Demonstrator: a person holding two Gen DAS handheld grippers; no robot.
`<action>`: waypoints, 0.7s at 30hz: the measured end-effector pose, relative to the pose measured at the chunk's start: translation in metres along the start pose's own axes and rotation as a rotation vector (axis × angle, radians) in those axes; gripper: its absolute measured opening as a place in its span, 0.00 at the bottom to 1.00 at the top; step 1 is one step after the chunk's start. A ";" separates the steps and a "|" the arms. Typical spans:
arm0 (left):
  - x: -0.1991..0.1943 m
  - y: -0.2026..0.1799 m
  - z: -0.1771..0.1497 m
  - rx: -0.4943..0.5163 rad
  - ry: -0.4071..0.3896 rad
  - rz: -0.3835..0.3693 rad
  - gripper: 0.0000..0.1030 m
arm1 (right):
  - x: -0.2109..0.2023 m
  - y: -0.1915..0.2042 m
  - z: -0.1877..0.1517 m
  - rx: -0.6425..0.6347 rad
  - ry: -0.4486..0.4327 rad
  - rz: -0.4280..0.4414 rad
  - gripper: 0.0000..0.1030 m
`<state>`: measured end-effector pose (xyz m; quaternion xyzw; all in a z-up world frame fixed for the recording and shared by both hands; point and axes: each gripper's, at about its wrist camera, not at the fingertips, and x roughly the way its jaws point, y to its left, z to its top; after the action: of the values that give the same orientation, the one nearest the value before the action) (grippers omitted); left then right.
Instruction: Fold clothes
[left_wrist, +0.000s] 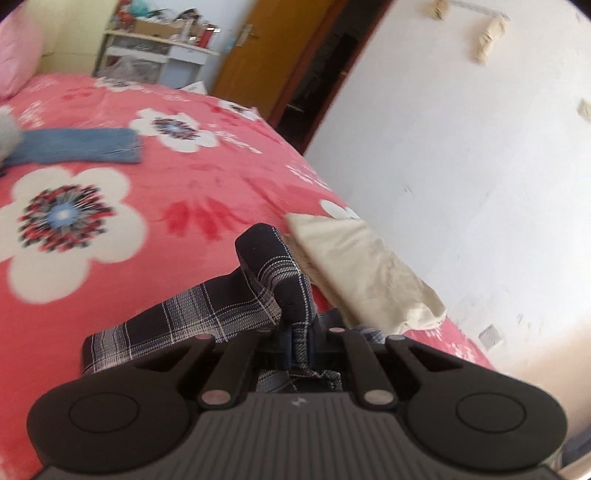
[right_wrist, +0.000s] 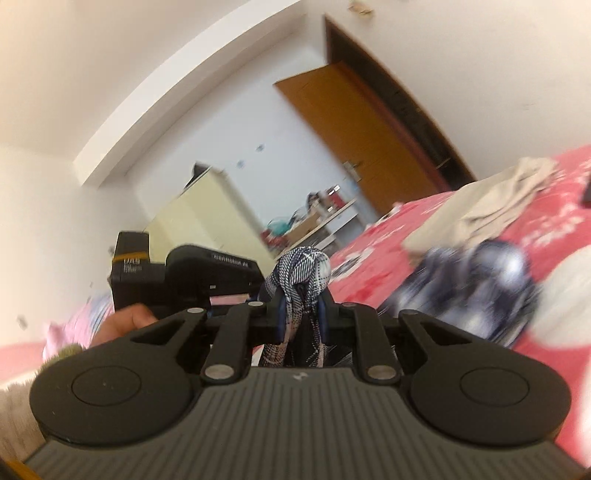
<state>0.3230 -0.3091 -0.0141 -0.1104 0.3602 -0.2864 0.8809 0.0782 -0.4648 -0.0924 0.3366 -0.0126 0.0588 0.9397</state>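
Left wrist view has your left gripper (left_wrist: 300, 332) with its jaws clamped on a bunched bit of the plaid garment (left_wrist: 207, 314), and the right gripper (right_wrist: 302, 314) is pinching another bit, so my guess is you've got two corners up to stretch it for a fold. It's dark navy with thin white checks, part lifted, part trailing on the bed (left_wrist: 155, 206) beside a beige garment (left_wrist: 362, 266).

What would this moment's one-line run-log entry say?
step: fold | left gripper: shut on plaid cloth | right gripper: shut on plaid cloth | surface: bed | nearby: beige cloth, blue cloth
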 end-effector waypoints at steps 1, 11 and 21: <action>0.008 -0.007 0.000 0.014 0.007 0.002 0.08 | 0.001 -0.008 0.002 0.014 -0.009 -0.011 0.14; 0.074 -0.057 0.004 0.102 0.064 -0.018 0.08 | 0.008 -0.063 0.011 0.102 -0.082 -0.096 0.14; 0.101 -0.045 -0.002 0.122 0.138 -0.152 0.56 | 0.008 -0.114 -0.002 0.263 -0.058 -0.236 0.18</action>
<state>0.3606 -0.4042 -0.0552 -0.0634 0.3922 -0.3808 0.8349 0.0997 -0.5500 -0.1652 0.4574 0.0074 -0.0604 0.8872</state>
